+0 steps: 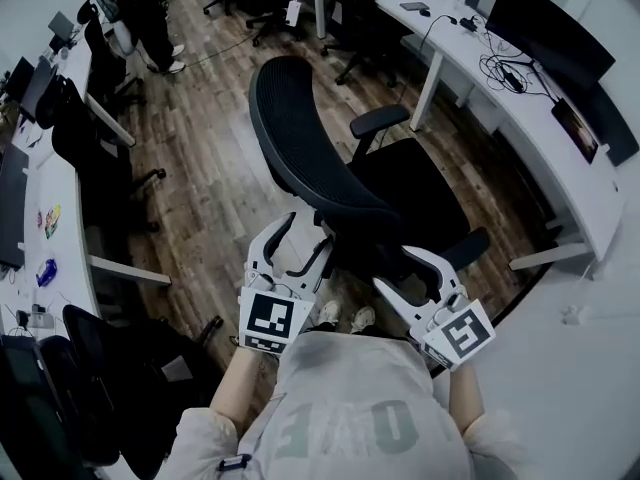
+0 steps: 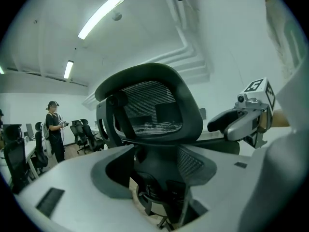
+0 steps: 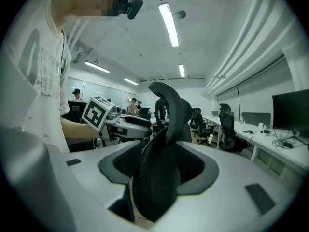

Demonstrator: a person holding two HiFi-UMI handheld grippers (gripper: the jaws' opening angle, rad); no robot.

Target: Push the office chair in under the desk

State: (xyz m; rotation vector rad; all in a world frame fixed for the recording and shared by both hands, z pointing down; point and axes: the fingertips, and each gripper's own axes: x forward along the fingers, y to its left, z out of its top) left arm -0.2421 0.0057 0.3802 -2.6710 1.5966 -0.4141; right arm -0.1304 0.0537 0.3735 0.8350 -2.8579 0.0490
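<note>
Left claw [image 1: 300, 244] and right claw [image 1: 408, 276] were held released astride the office chair [image 1: 300, 138] back; gripping, then pushing under the table [image 1: 592, 193], was judged next.

A person [image 1: 138, 10] stands on the wooden floor [image 1: 215, 168] near black chairs [image 1: 80, 133], well apart from a monitor [image 1: 548, 30].

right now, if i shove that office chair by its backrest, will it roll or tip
Probably rolls easily: the office chair stands on a smooth wood floor, though its wheels don't show clearly. The mesh backrest may flex or recline before the chair moves. Pushed off-centre, it could swivel.
</note>
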